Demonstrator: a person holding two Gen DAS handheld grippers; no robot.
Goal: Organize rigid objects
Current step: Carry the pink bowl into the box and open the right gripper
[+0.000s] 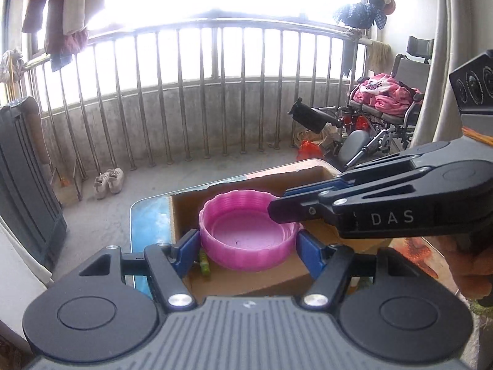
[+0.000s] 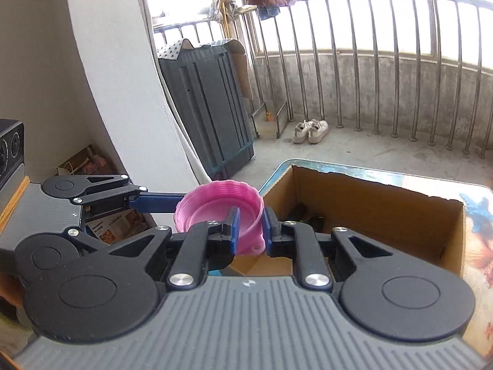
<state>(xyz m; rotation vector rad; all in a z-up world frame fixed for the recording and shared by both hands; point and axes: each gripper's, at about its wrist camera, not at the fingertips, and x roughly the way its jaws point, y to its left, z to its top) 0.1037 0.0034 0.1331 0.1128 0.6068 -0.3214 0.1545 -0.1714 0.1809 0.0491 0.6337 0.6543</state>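
Pink ribbed bowl (image 1: pixel 249 240) held in the air over an open cardboard box (image 1: pixel 191 206), opening up, gripped by 2 tools at once. Left tool (image 1: pixel 248 243) spread wide around the bowl, blue pads (image 1: pixel 188 246) pressed against opposite outer sides. Right tool (image 2: pixel 250 231) nearly closed, pinching the bowl's thin wall at the rim: 1 blue pad (image 2: pixel 233 229) inside the bowl, the other outside. In the left wrist view, right tool (image 1: pixel 279 208) reaching in from the right, tips over the bowl's far right rim. In the right wrist view, left tool's blue finger (image 2: pixel 157 203) touching the bowl (image 2: pixel 215 206) on its left side.

Box set on a desk (image 2: pixel 354 171) with a blue, patterned top; dark items lying at the box bottom, too dim to tell. Small green object (image 1: pixel 204 265) showing just below the bowl's left edge, inside the box.

Beyond: grey balcony floor, metal railing (image 1: pixel 215 92), pair of pale shoes (image 1: pixel 109 182), hanging clothes, wheelchair (image 1: pixel 382 114) with pink blanket.
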